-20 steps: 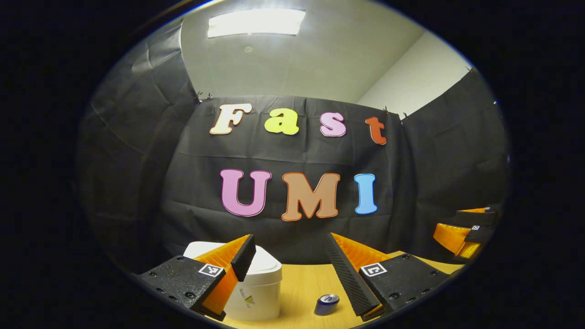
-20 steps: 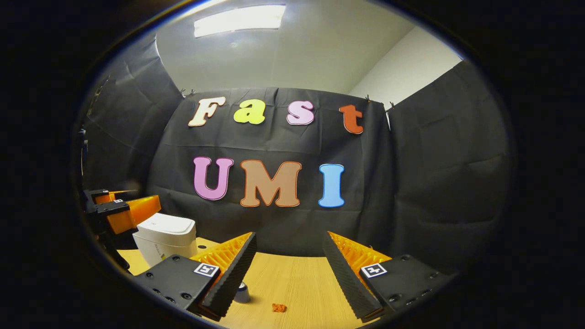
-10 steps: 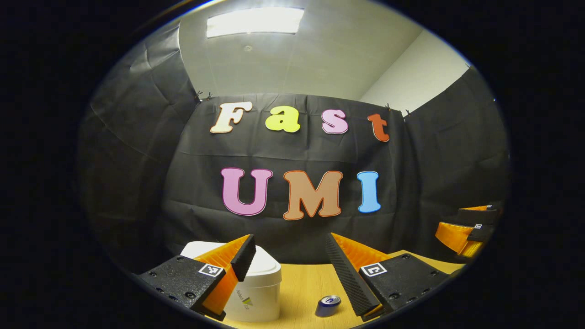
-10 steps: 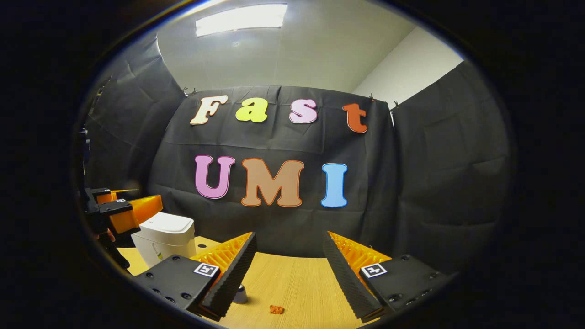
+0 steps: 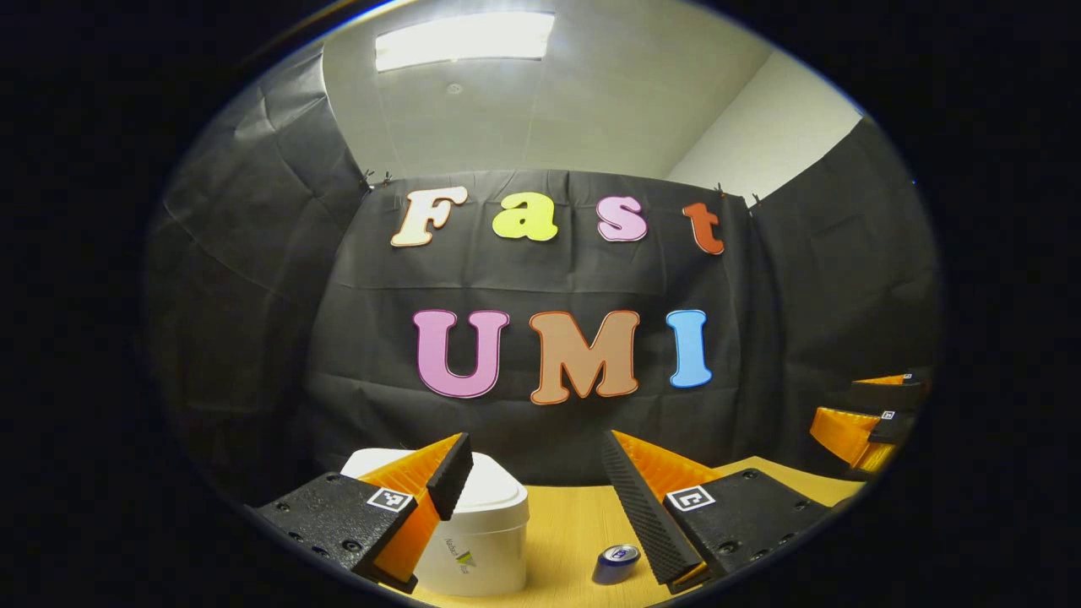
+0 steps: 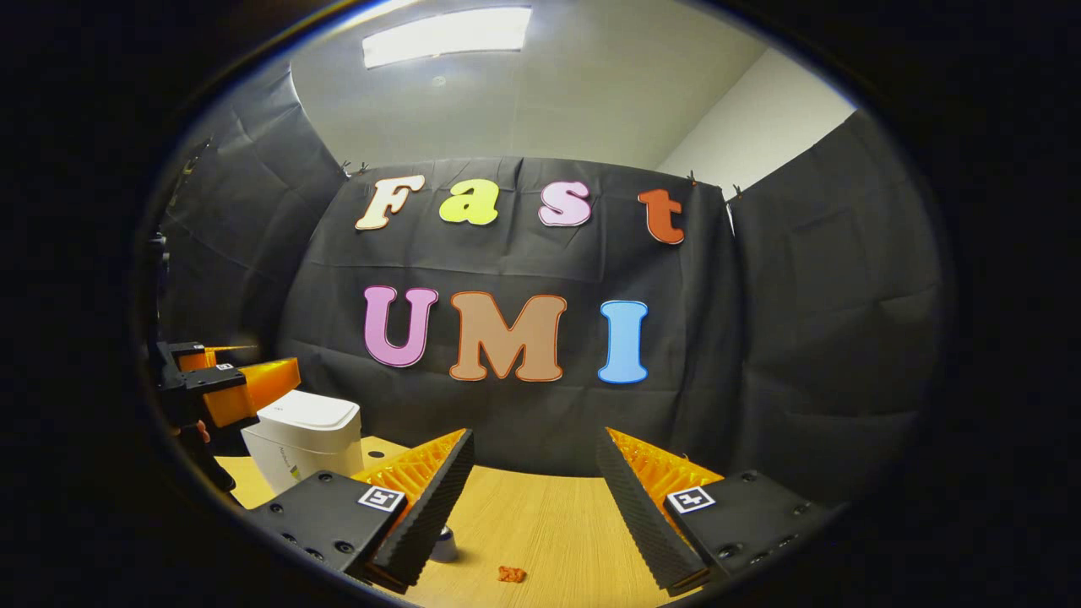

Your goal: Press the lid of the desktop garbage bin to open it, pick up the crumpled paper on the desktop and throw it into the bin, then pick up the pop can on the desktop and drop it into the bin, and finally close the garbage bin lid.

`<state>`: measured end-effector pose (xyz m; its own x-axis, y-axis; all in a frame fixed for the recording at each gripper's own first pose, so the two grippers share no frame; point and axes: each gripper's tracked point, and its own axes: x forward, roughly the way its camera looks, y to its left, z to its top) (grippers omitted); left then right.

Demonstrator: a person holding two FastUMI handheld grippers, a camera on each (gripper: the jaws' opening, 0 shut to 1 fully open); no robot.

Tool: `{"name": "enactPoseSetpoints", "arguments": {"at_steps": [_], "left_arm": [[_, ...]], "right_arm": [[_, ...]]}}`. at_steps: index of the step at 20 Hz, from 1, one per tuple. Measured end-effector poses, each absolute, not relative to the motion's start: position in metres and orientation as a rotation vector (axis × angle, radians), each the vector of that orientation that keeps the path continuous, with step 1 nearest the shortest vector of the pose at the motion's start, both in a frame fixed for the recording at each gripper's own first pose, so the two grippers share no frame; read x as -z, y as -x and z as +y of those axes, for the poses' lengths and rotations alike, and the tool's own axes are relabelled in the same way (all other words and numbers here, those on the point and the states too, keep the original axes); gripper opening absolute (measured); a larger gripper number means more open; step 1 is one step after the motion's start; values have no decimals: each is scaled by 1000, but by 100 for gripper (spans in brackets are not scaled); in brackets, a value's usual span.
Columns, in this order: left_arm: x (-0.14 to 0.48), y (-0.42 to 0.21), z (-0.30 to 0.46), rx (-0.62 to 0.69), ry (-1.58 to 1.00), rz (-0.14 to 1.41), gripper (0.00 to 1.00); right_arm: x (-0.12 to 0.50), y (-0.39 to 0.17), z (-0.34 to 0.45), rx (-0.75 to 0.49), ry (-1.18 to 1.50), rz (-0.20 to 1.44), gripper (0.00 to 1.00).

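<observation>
We see the wooden desktop (image 6: 540,523) running across the bottom of both views, pale and bare between the objects.

The white desktop garbage bin (image 5: 481,540) stands at the lower left of the left gripper view, lid down, partly behind that gripper's left-hand finger. In the right gripper view the same bin (image 6: 306,439) sits at the left edge of the frame, above and left of that gripper's fingers.

The left gripper (image 5: 540,494) fills the bottom of its own view with its two fingers spread wide and nothing between them. In the right gripper view we see it again (image 6: 232,388) at the far left, just beside the bin and a little higher than its lid; whether it touches the bin we cannot tell.

The right gripper (image 6: 534,494) is likewise spread wide at the bottom of its own view and holds nothing. It appears (image 5: 870,418) at the far right edge of the left gripper view, well apart from the bin.

The blue pop can (image 5: 616,563) lies on its side at the bottom centre of the left gripper view, just beside the inner edge of the right-hand finger. In the right gripper view the can (image 6: 442,545) peeks out behind the left-hand finger.

The small orange crumpled paper (image 6: 510,574) lies at the bottom of the right gripper view, in the open gap between the fingers, nearer the left-hand one.
</observation>
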<state>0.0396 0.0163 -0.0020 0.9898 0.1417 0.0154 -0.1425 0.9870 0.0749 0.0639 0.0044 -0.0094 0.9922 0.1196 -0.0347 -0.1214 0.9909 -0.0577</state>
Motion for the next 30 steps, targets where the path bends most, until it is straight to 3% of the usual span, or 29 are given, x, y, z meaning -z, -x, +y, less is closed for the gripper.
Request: {"name": "enactPoseSetpoints", "arguments": {"at_steps": [1, 3, 4, 6, 9, 13, 14, 16, 18, 19, 26, 30], "left_arm": [[2, -39, 20, -156, -78, -10, 92], [1, -40, 30, -182, -89, -13, 82], [-1, -41, 35, -196, -99, -16, 69], [-4, -42, 44, -217, -116, -28, 53], [-2, -49, 56, -239, -137, -33, 44], [5, -54, 82, -300, -165, -31, 12], [8, -56, 89, -313, -168, -25, 4], [18, -58, 100, -328, -164, -2, 0], [32, -66, 106, -325, -144, 36, 0], [42, -68, 112, -328, -135, 57, 0], [105, -70, 134, -360, -31, 251, 0], [103, -73, 132, -367, -42, 221, 0]], "right_arm": [[10, -65, 6, -128, 56, 35, 100], [12, -65, 10, -137, 56, 41, 100], [13, -65, 11, -140, 60, 42, 100], [14, -64, 13, -146, 68, 42, 97], [12, -65, 16, -153, 75, 40, 100], [13, -65, 17, -154, 89, 41, 96], [13, -65, 18, -154, 94, 42, 100], [15, -66, 21, -157, 101, 50, 96], [17, -66, 24, -164, 110, 60, 100], [18, -67, 25, -164, 120, 67, 96], [25, -68, 29, -165, 180, 94, 96], [33, -68, 29, -159, 195, 122, 96]]}}
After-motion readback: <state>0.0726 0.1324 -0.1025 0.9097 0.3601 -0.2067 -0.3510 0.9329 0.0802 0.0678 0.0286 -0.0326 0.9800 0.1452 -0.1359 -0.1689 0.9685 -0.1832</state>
